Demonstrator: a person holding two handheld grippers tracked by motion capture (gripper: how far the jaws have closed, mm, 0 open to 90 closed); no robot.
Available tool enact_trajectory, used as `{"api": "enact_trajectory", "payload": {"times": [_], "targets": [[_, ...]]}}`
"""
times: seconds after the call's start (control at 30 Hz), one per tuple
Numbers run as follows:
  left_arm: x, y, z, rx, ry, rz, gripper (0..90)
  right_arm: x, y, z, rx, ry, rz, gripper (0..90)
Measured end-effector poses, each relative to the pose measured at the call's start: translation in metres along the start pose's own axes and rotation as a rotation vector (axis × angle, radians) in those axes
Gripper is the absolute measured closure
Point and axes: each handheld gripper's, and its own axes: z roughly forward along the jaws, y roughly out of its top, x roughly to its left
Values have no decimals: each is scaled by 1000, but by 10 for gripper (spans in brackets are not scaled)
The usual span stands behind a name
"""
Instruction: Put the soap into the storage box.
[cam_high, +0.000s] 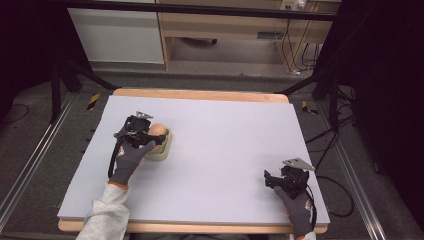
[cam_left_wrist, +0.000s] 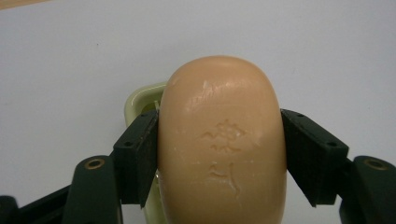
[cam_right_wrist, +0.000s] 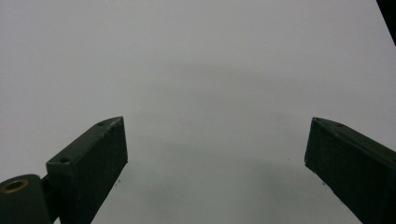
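On the left side of the table (cam_high: 225, 150), the left gripper (cam_left_wrist: 219, 154) has its jaws pressed against both long sides of a peach-coloured bar of soap (cam_left_wrist: 222, 144), just above a pale green soap dish (cam_left_wrist: 140, 100); whether the bar rests in it I cannot tell. The soap looks firm, fairly light and likely slippery, with rounded edges, so a grip across its flat middle seems safest. Near the right edge, the right gripper (cam_right_wrist: 215, 158) sits wide open over bare table, holding nothing.
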Motion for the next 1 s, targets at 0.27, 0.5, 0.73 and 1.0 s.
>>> {"api": "enact_trajectory", "payload": {"times": [0.27,0.5,0.73,1.0], "targets": [[1,0,8,12,7,4,316,0,0,1,-2,1,-4,62],[2,-2,15,30,12,5,316,0,0,1,-2,0,-8,62],[0,-4,20,45,18,15,316,0,0,1,-3,0,-11,62],[6,-7,24,56,26,-1,316,1,0,1,-3,0,-11,62]]}}
